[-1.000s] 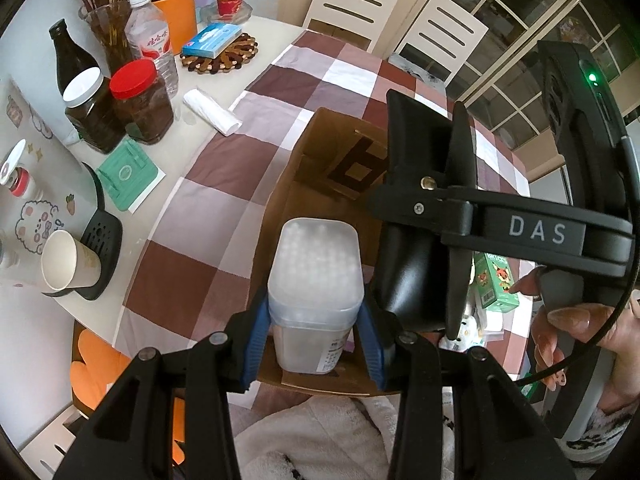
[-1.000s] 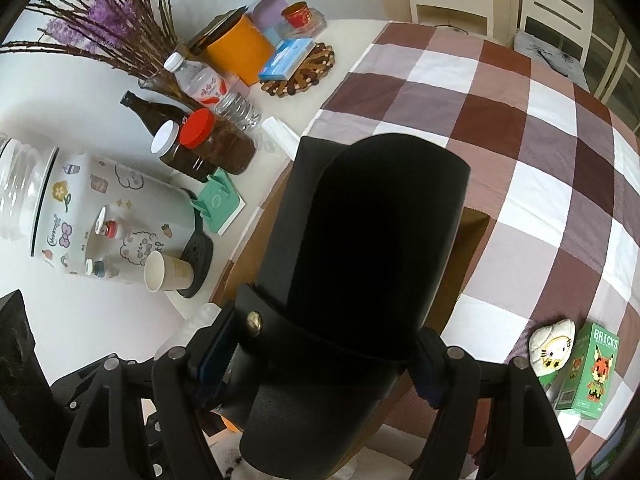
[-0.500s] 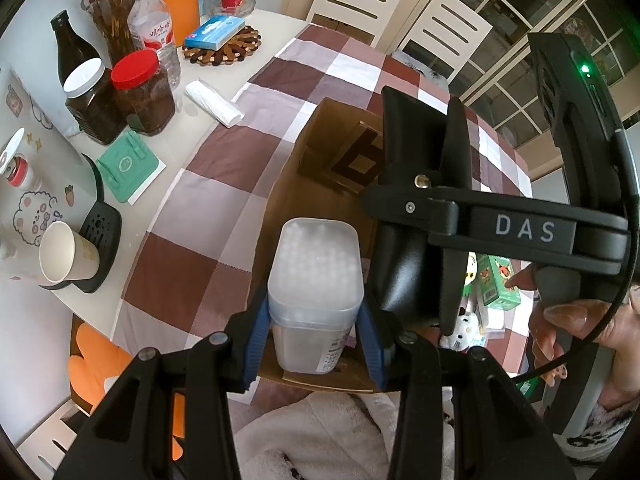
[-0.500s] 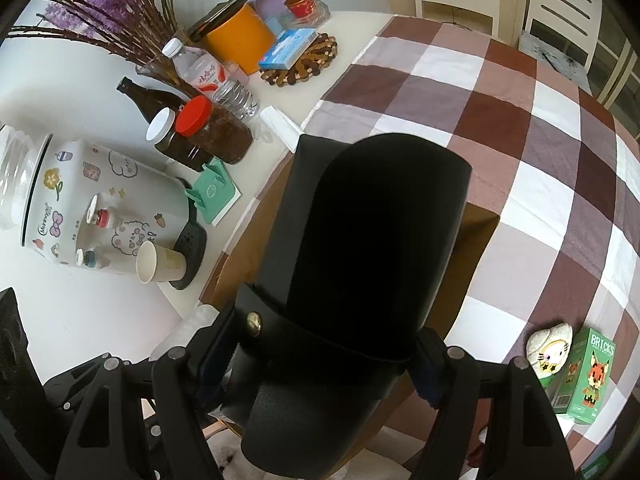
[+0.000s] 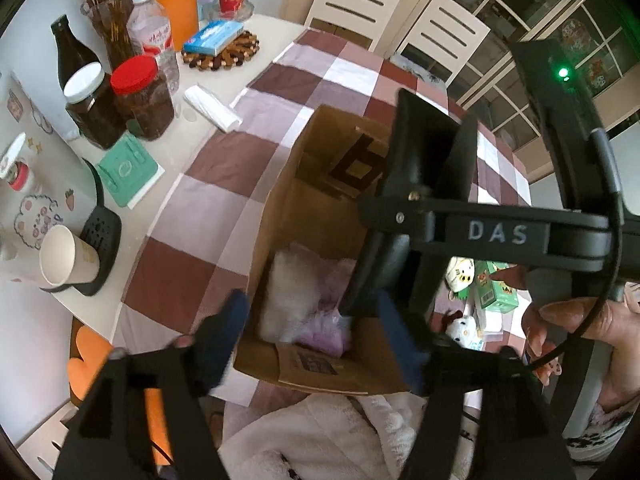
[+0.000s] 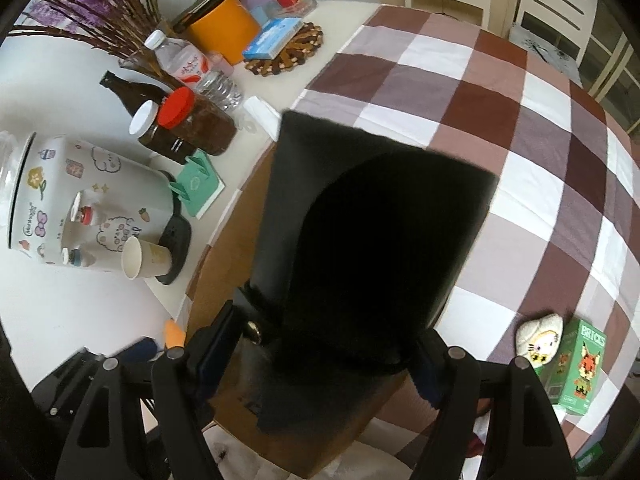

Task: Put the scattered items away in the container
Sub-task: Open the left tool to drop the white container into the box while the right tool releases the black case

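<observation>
My left gripper (image 5: 316, 320) hangs over the open cardboard box (image 5: 280, 184), jaws opening. The clear plastic tub (image 5: 288, 292) is blurred below them, free of the blue pads (image 5: 236, 312), inside the box beside a pink bag (image 5: 332, 320). My right gripper (image 6: 320, 354) is shut on a black case (image 6: 380, 240), held upright over the same box (image 6: 236, 240). In the left wrist view that case (image 5: 424, 152) hides the box's right side. A white cat plush (image 6: 538, 336) and a green bricks box (image 6: 580, 364) lie on the checked cloth at right.
On the white tabletop to the left are two dark jars (image 5: 140, 100), bottles, a paper cup (image 5: 64, 256), a green card (image 5: 128, 168) and a decorated dispenser (image 6: 80, 208). Two white chairs (image 5: 440, 36) stand beyond the table. A hand (image 5: 568, 320) grips the right tool.
The left jaws have spread and let go of the clear tub, which has dropped from between the pads into the cardboard box. The right gripper still holds the black case in the same place.
</observation>
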Demonstrator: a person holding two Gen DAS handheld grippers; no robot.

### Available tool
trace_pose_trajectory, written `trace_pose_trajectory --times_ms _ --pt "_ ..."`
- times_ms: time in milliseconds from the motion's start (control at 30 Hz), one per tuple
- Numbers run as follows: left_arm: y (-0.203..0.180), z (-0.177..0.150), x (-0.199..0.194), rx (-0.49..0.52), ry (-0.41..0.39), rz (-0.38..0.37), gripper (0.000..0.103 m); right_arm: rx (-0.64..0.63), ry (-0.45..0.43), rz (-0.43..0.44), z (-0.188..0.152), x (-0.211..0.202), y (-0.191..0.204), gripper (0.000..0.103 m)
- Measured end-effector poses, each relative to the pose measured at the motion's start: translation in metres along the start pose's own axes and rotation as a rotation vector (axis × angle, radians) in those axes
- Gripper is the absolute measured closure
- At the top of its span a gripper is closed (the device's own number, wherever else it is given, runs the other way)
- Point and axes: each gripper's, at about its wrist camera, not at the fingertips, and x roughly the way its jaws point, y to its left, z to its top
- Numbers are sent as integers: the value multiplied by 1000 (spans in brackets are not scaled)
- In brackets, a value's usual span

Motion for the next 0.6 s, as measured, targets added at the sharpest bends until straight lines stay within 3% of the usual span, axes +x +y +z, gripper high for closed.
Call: trace_pose_trajectory --times_ms 367,600 --pt "-5 2 -5 14 -12 -2 25 11 -74 9 3 -28 -3 25" --pt "-15 -1 -8 61 -14 -9 25 72 -117 15 -14 -46 -16 25"
